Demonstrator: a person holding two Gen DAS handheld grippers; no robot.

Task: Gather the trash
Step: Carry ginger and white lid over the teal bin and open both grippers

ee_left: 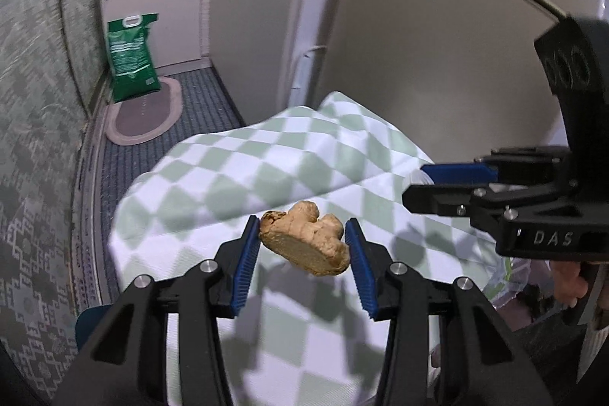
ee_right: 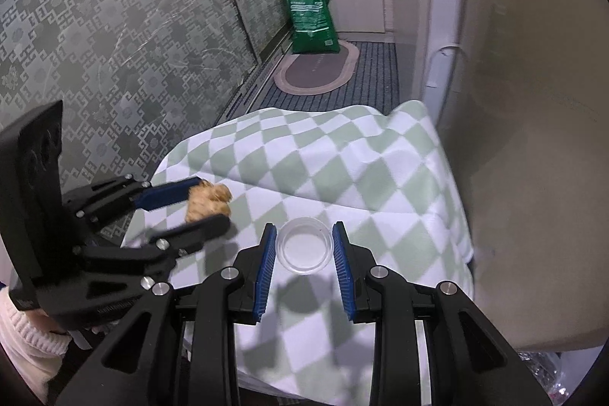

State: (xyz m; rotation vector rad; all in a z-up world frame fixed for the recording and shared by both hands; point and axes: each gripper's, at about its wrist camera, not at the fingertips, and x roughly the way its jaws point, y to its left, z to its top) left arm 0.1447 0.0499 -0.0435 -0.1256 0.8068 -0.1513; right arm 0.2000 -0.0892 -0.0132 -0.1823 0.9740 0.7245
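Observation:
A knobbly beige piece of ginger (ee_left: 308, 242) hangs above the green-and-white checked cloth (ee_left: 266, 170), and my left gripper (ee_left: 302, 227) is shut on it with a blue pad against each side. The right wrist view shows the same ginger (ee_right: 207, 202) in the left gripper (ee_right: 211, 202), at the left. My right gripper (ee_right: 303, 234) is shut on a small clear round plastic cup (ee_right: 303, 246), held just above the cloth (ee_right: 342, 158). The right gripper (ee_left: 416, 183) also reaches in from the right of the left wrist view, with a sliver of the cup showing between its fingers.
A pale appliance wall (ee_right: 514, 101) stands close on the right of the cloth. On the striped floor beyond lie an oval mat (ee_right: 316, 71) and a green sack (ee_right: 314, 18). A patterned glass panel (ee_right: 95, 44) runs along the left. A crumpled clear bag (ee_left: 510, 280) shows beneath the right gripper.

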